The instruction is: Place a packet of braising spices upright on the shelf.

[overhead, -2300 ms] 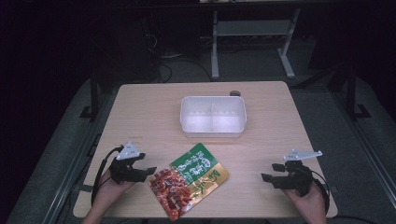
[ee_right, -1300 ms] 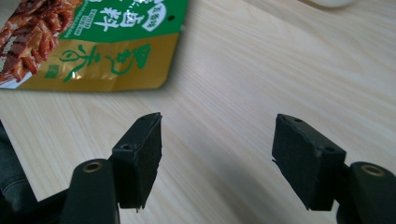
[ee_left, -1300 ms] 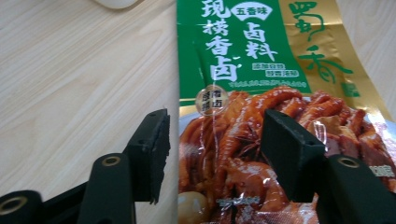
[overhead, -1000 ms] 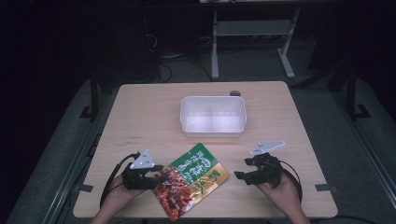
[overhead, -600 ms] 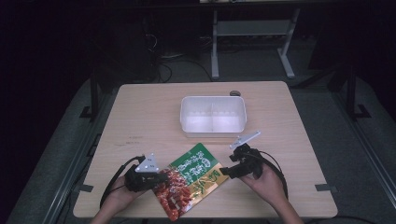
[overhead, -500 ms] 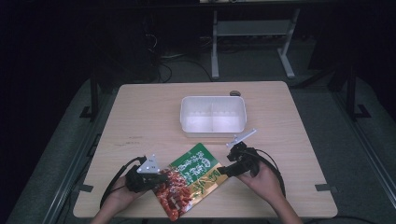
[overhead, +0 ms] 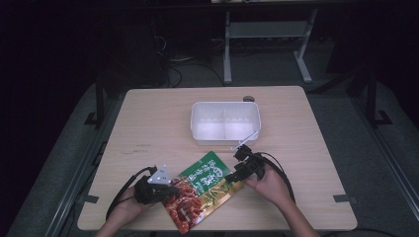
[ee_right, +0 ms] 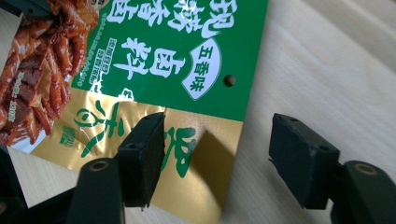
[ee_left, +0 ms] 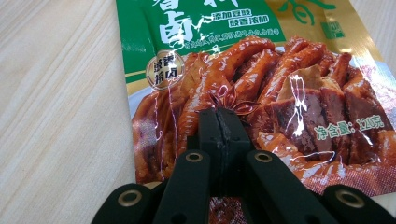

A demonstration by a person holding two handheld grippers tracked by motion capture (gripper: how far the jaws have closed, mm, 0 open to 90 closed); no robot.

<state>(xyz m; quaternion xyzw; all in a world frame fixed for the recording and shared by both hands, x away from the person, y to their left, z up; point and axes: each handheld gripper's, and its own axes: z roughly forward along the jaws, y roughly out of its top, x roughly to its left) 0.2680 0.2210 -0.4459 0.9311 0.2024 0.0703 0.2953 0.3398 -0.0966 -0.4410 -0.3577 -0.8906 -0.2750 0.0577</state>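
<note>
Snack pouch (overhead: 202, 190) pinched at one end, straddled at the other

Left gripper (ee_left: 218, 122) is clamped on its red end; right gripper (ee_right: 215, 154), jaws just closing yet spread, brackets the gold edge on the table (overhead: 158, 118).

Black left gripper (overhead: 170, 190), grey three-cornered plate, trailing black cables, brass-ringed screw holes.

I'm watching my left gripper (overhead: 165, 190) clamping the red end of the snack packet (overhead: 201, 190), which is lying flat on the wooden table (overhead: 148, 123) near its front edge. My right gripper (overhead: 236, 174) is sitting at the packet's gold right edge. The white divided tray (overhead: 226, 122) is resting just beyond.
</note>
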